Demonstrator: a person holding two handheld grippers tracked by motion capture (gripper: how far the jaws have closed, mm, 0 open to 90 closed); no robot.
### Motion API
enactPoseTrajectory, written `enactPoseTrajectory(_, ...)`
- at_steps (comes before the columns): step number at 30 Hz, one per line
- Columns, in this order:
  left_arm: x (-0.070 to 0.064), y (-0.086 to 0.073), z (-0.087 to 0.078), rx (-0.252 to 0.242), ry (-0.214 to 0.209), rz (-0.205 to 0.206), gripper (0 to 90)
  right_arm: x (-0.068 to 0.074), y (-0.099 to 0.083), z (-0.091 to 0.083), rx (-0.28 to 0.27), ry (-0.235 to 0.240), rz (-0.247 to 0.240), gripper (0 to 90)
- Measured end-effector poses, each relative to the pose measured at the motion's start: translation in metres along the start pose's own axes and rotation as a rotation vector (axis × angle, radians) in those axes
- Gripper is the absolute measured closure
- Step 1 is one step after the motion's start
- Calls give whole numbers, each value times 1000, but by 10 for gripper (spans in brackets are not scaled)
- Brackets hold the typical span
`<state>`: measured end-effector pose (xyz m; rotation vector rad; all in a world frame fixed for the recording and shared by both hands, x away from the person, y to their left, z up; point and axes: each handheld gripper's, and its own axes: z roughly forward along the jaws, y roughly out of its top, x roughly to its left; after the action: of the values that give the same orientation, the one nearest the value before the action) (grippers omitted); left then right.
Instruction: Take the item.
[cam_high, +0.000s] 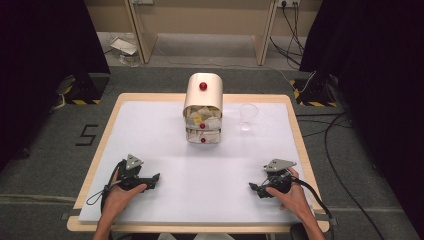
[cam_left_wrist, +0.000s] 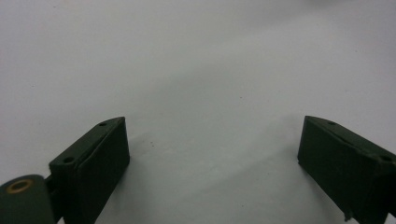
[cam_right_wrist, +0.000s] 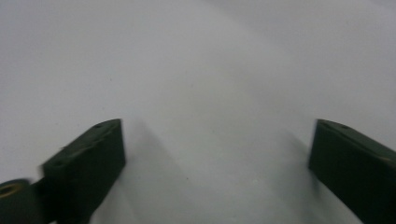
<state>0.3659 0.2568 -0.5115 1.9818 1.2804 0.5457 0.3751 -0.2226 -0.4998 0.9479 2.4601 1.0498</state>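
Grey carpet surrounds a wood-edged worktop (cam_high: 295, 130) covered by a smooth white mat (cam_high: 150, 135), with black curtains at both sides and cables trailing over the floor at the right. A pale wooden frame stands on the floor beyond the far edge.

From the high view, a small cream drawer unit (cam_high: 203, 107) with a rounded top sits at the far middle of the mat. Each of its three tiers carries a round red knob (cam_high: 203, 86), and the upper drawer appears pulled out, with crumpled white and yellow paper-like pieces inside. Just right of it, apart from it, stands a clear cup (cam_high: 248, 116), upright. The left gripper (cam_high: 155, 179) rests near the left front of the mat and the right gripper (cam_high: 254, 187) near the right front, each held in a hand, each topped by a grey three-cornered plate, and they are well apart.

The left gripper view adds what the high view cannot: matte black blocky jaws spread wide over bare white mat, with nothing between them. The right gripper view likewise shows its jaws spread wide over bare mat, slightly blurred.
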Motion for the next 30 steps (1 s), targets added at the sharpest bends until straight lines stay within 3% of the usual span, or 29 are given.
enactPoseTrajectory(2, 0, 0, 0, 0, 0, 0, 79, 0, 1, 0, -14, -12, -5, 198)
enactPoseTrajectory(3, 0, 0, 0, 0, 0, 0, 79, -1, 5, 0, -28, -52, -15, 161)
enactPoseTrajectory(5, 0, 0, 0, 0, 0, 0, 79, 0, 7, -1, -39, -59, -24, 192)
enactPoseTrajectory(7, 0, 0, 0, 0, 0, 0, 79, 2, 12, -2, -72, -64, -29, 148)
enactPoseTrajectory(11, 0, 0, 0, 0, 0, 0, 79, 7, 23, -2, -122, -80, -61, 157)
enactPoseTrajectory(18, 0, 0, 0, 0, 0, 0, 79, 17, 56, 5, -199, -70, -124, 177)
enactPoseTrajectory(20, 0, 0, 0, 0, 0, 0, 80, 23, 74, 11, -218, -61, -151, 185)
enactPoseTrajectory(30, 0, 0, 0, -1, -4, -3, 80, 35, 110, 22, -279, -27, -200, 222)
